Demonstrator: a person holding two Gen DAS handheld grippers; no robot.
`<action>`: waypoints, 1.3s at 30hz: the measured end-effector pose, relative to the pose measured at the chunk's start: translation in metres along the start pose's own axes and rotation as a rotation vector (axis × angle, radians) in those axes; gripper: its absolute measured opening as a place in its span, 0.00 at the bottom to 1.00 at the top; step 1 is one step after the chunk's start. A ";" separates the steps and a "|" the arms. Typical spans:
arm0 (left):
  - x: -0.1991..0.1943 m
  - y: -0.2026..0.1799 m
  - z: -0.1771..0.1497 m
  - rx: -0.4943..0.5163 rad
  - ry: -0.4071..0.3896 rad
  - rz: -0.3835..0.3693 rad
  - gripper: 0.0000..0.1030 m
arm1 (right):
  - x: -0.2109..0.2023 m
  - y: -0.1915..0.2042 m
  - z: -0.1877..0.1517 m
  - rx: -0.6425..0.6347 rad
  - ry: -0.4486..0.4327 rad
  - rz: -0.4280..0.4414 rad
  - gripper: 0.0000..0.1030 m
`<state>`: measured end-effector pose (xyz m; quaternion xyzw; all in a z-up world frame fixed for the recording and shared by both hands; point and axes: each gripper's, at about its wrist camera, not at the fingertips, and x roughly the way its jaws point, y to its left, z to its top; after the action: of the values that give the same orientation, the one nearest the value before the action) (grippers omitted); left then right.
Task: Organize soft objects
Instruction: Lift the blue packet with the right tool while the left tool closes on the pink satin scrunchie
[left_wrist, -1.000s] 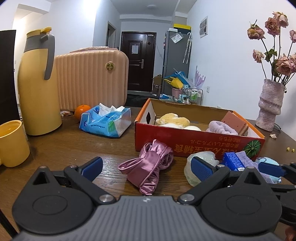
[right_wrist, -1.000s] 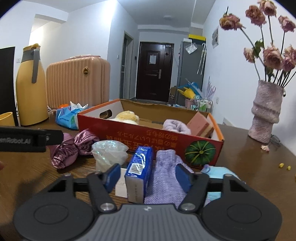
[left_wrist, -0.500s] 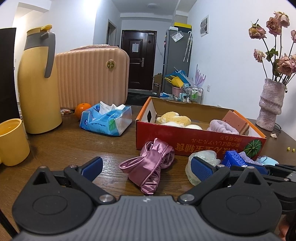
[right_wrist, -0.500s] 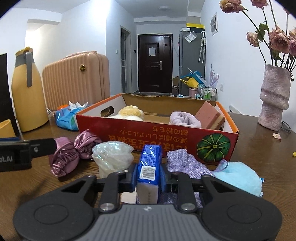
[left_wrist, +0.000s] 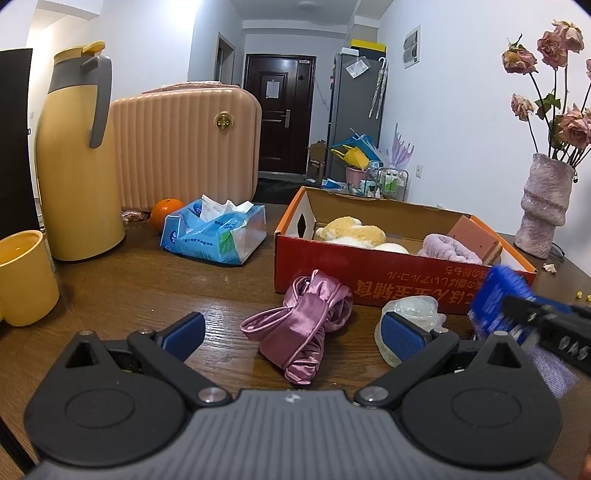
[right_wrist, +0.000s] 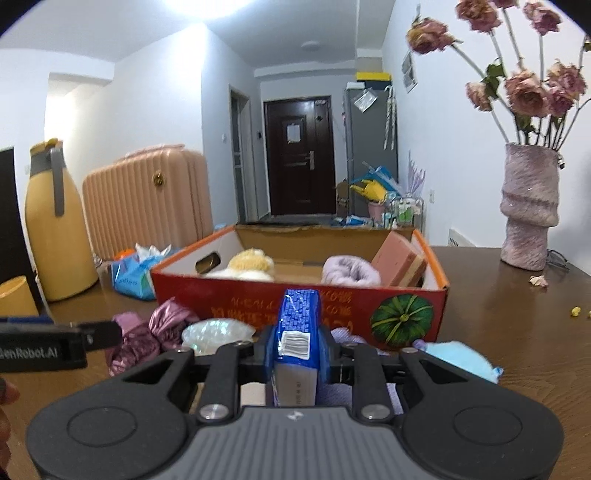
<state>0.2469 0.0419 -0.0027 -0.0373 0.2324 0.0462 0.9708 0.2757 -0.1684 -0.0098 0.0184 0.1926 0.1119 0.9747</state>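
Right wrist view shows the right gripper (right_wrist: 295, 350) clamped on a blue tissue pack (right_wrist: 297, 332), raised just in front of the red cardboard box (right_wrist: 295, 295), its long axis running away from the camera toward the box, barcode end nearest; its lower part is hidden behind the gripper body. Left of the box, the left gripper (left_wrist: 293, 328) stands wide apart with nothing between its pads, a pink satin cloth (left_wrist: 303, 328) lying beyond it on the brown wooden table (left_wrist: 147, 288). Right of the box stands a pink vase (right_wrist: 528, 214), and a dark door (right_wrist: 297, 155) closes the hallway behind.
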 end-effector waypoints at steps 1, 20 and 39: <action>0.001 0.001 0.000 -0.001 0.003 0.000 1.00 | -0.002 -0.003 0.001 0.008 -0.011 -0.003 0.22; 0.049 0.007 0.001 0.093 0.049 0.022 1.00 | -0.012 -0.047 0.011 0.112 -0.066 -0.114 0.22; 0.106 0.012 0.008 0.096 0.200 -0.024 1.00 | 0.002 -0.051 0.007 0.117 -0.025 -0.152 0.22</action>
<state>0.3431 0.0624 -0.0438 0.0020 0.3296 0.0193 0.9439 0.2908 -0.2179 -0.0085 0.0621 0.1874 0.0258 0.9800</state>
